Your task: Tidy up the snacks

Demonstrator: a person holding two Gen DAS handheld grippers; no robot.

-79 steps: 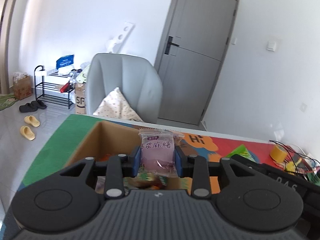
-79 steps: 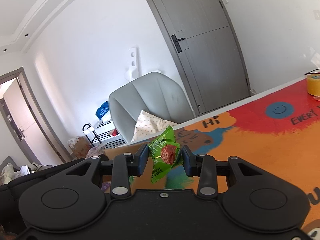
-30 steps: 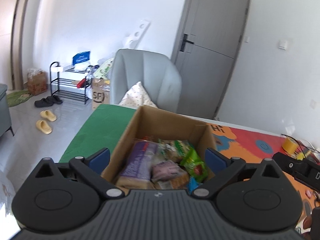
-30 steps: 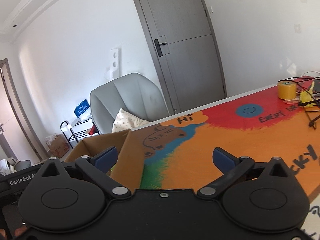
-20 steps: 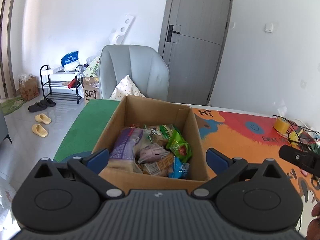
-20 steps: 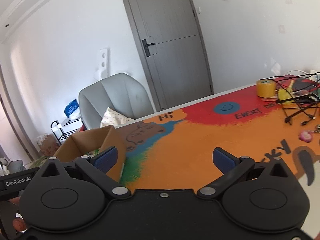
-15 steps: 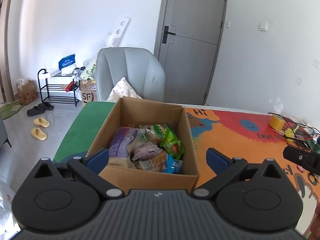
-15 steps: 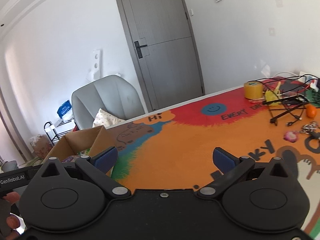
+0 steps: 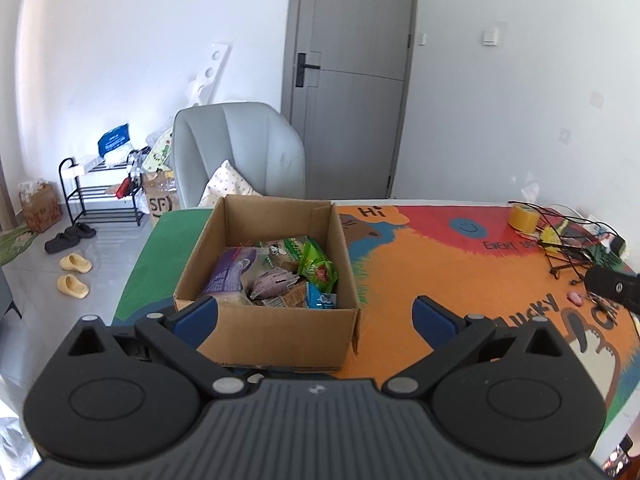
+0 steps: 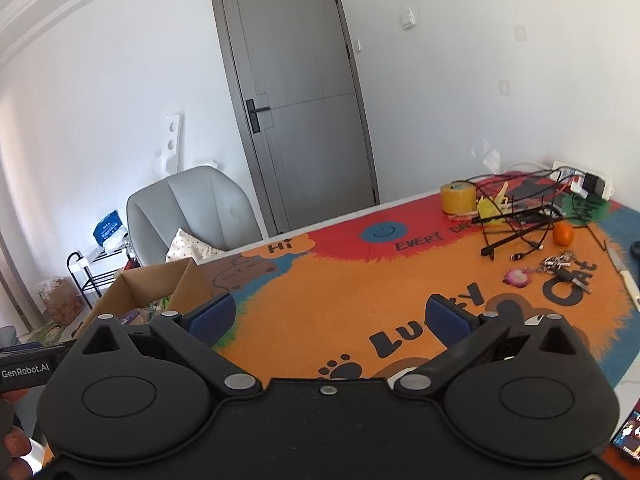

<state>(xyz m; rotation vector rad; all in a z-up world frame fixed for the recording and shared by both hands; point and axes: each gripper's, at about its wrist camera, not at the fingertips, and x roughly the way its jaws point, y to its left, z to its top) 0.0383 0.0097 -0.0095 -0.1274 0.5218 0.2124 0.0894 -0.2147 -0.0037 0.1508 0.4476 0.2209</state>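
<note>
A brown cardboard box [image 9: 272,332] stands on the colourful table mat, holding several snack packets: a purple packet [image 9: 230,270], a pale purple packet [image 9: 274,282] and a green packet with a red spot [image 9: 318,266]. My left gripper [image 9: 314,316] hangs open just in front of the box, above its near wall, with nothing between its blue pads. In the right wrist view the box [image 10: 160,286] sits at the far left, and my right gripper [image 10: 330,316] is open and empty over the orange part of the mat, to the right of the box.
At the mat's far right lie a yellow tape roll [image 10: 458,198], tangled black cables [image 10: 516,226], an orange fruit [image 10: 563,234], a pink charm [image 10: 518,276] and keys. A grey chair [image 9: 240,152] stands behind the table. A shoe rack [image 9: 100,196] and slippers are on the floor at left.
Both grippers held snack packets 2.6 s ago; both are now open and the packets lie in the box. Both grippers have drawn back and up, the right one swinging to the right over the mat.
</note>
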